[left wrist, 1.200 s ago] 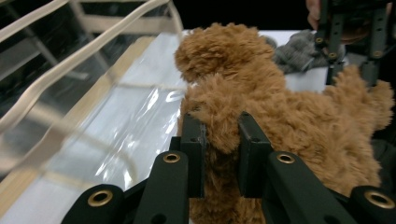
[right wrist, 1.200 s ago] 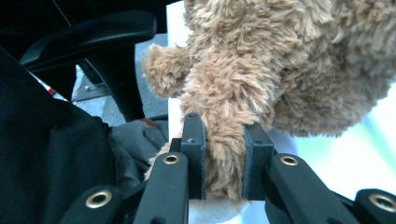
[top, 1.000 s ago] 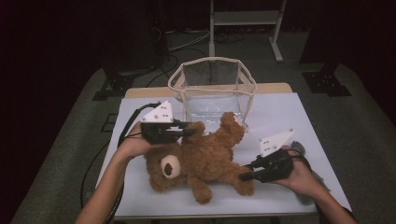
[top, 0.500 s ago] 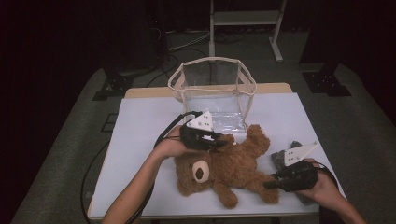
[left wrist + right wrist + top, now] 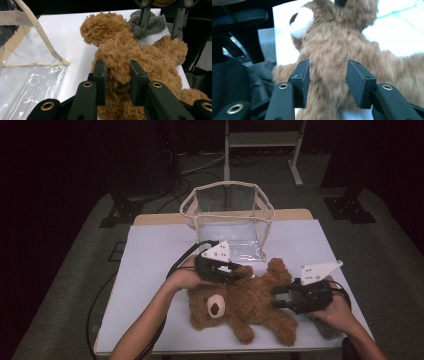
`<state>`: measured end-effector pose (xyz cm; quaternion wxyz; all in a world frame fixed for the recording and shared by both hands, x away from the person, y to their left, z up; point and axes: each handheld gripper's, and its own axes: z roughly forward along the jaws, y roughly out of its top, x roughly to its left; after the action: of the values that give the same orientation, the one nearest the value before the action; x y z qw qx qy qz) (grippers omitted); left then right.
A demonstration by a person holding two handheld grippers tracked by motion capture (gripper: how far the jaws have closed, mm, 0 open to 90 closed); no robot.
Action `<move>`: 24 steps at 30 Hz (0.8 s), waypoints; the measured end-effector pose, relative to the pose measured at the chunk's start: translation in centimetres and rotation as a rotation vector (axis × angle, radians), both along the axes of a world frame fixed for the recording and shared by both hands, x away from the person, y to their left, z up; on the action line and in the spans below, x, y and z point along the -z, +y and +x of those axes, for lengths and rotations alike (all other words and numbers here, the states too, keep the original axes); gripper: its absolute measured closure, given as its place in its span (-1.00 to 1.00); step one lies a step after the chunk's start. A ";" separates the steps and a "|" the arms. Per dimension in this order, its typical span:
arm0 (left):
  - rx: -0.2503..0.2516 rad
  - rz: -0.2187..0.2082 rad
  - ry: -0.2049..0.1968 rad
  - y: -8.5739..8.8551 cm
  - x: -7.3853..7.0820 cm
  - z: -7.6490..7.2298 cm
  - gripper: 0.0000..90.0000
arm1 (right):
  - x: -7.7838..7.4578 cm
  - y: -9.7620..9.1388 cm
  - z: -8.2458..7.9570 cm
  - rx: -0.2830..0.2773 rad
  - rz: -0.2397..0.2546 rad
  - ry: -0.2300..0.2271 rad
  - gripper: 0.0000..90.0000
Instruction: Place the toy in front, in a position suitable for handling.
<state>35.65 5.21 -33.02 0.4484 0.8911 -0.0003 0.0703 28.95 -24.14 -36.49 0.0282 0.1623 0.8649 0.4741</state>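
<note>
A brown teddy bear (image 5: 245, 302) lies on its back on the white table (image 5: 150, 255), head toward the front edge. My left gripper (image 5: 239, 272) is shut on a fold of the bear's upper arm; in the left gripper view its pads (image 5: 101, 75) pinch the fur (image 5: 117, 70). My right gripper (image 5: 278, 298) sits at the bear's leg on the right. Its jaws have just been opening. In the right gripper view the pads (image 5: 304, 75) stand apart, with the bear's leg (image 5: 329, 65) between them and no squeeze on it.
A clear plastic bag with beige trim (image 5: 227, 212) stands open at the back of the table, close to the bear (image 5: 32, 65). A grey knitted item (image 5: 156, 23) lies by the right hand near the table's right edge (image 5: 322, 327).
The bear and both grippers shifted right and a little toward the front. The left gripper kept its hold. The right gripper's jaws went from shut on the leg to apart.
</note>
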 end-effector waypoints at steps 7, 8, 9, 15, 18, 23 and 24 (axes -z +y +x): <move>-0.015 -0.007 0.006 1.2 -0.1 -0.3 0.43 | 1.2 2.8 1.1 -0.018 -0.051 -0.036 0.18; -0.015 -0.018 0.015 1.5 -0.1 -0.3 0.36 | 1.4 2.8 1.5 -0.004 -0.046 -0.034 0.20; -0.014 -0.034 0.020 1.8 -0.1 -0.4 0.36 | 1.4 2.8 1.5 -0.004 -0.046 -0.034 0.20; -0.020 -0.061 0.013 2.9 -0.1 -1.0 0.36 | 1.7 2.6 1.9 -0.003 -0.031 -0.012 0.20; -0.021 -0.054 0.012 3.1 -0.2 -1.1 0.36 | 1.6 2.7 1.9 -0.004 -0.038 -0.011 0.20; -0.025 -0.055 0.005 3.6 -0.3 -1.3 0.35 | 1.8 2.6 2.0 -0.010 -0.030 -0.001 0.20; -0.026 -0.056 0.003 3.7 -0.3 -1.3 0.34 | 1.8 2.6 2.0 -0.009 -0.028 0.000 0.20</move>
<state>34.33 8.93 -32.75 0.4722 0.8782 0.0138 0.0745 30.98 -21.55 -38.33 0.0285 0.1579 0.8722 0.4621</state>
